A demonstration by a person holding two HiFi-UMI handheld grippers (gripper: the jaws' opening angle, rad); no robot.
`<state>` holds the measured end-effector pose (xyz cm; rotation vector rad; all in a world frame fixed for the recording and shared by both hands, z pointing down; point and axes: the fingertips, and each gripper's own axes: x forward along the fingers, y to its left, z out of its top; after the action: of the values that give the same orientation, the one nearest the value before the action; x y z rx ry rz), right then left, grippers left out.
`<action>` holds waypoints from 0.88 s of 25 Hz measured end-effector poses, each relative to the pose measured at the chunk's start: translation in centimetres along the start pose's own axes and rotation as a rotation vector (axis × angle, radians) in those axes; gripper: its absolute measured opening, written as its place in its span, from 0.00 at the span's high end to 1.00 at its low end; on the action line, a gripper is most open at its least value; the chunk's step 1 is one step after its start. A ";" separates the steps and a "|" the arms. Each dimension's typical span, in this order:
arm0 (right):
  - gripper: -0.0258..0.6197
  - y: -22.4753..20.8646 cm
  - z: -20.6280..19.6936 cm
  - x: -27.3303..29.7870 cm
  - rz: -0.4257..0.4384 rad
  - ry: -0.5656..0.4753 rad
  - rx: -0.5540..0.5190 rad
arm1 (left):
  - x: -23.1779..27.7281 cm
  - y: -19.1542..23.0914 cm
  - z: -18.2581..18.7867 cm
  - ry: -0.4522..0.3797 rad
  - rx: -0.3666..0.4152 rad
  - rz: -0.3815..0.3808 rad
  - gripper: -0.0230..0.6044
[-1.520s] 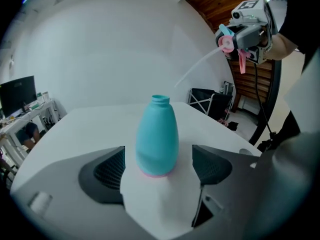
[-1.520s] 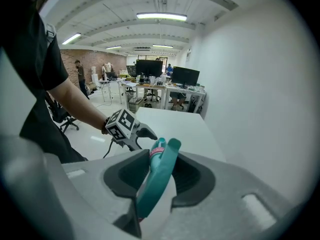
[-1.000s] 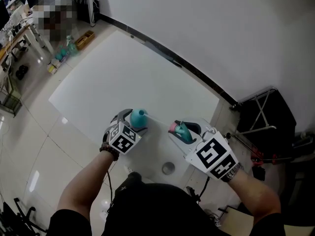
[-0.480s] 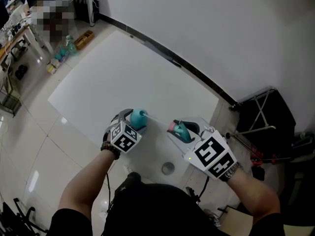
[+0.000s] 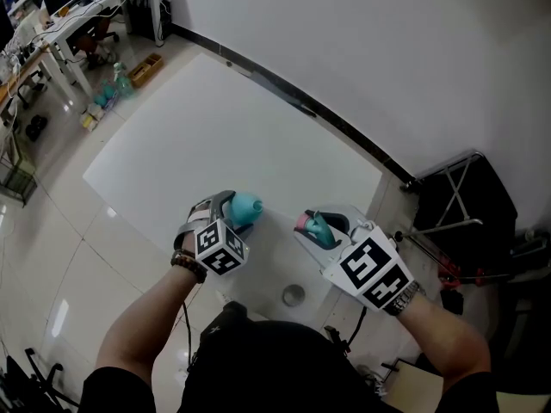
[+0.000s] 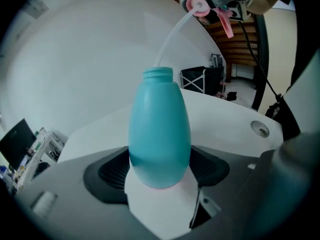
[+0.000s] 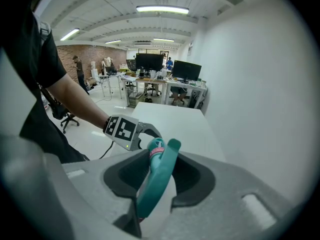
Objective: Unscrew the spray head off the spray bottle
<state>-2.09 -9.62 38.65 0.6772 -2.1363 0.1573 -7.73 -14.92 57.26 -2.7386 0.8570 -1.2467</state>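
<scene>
A person is looking down past their own forearms at a white worktop (image 5: 224, 136), holding a gripper in each hand. Nearest, a round cable hole (image 5: 294, 295) is sitting close to the worktop's front edge.

Just beyond it, the left gripper (image 5: 225, 208) is holding the teal spray bottle (image 6: 160, 129) by its rounded lower body. Its jaws are spread wide, have just been closing in a little, and are pressing both sides. The bottle's neck is standing open, with no head on it.

To the right and apart, the right gripper (image 5: 334, 231) is clamping the teal spray head (image 5: 310, 226) with its pink collar, jaws partly closed around it. A thin clear dip tube (image 6: 172, 39) is running from the head back to the bottle's neck. Whether its tip is inside cannot be told.

The head appears already unscrewed. The main risk now is probably the tube. Pulling it sideways could snag it on the neck and tug the smooth, egg-shaped bottle out of the wide grip, or flick drips across the worktop. Tilting the open bottle could spill any liquid inside.
</scene>
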 end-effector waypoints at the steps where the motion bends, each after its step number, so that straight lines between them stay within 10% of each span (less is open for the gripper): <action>1: 0.77 0.0 -0.1 0.1 0.002 0.002 0.001 | -0.1 0.0 0.2 0.009 0.026 0.005 0.33; 22: 0.77 0.3 -2.1 1.7 0.043 0.036 0.059 | -1.8 -2.6 4.2 0.104 0.288 -0.028 0.33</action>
<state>-1.55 -9.34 41.31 0.6577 -2.1196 0.2545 -4.51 -12.71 53.72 -2.4865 0.5922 -1.4045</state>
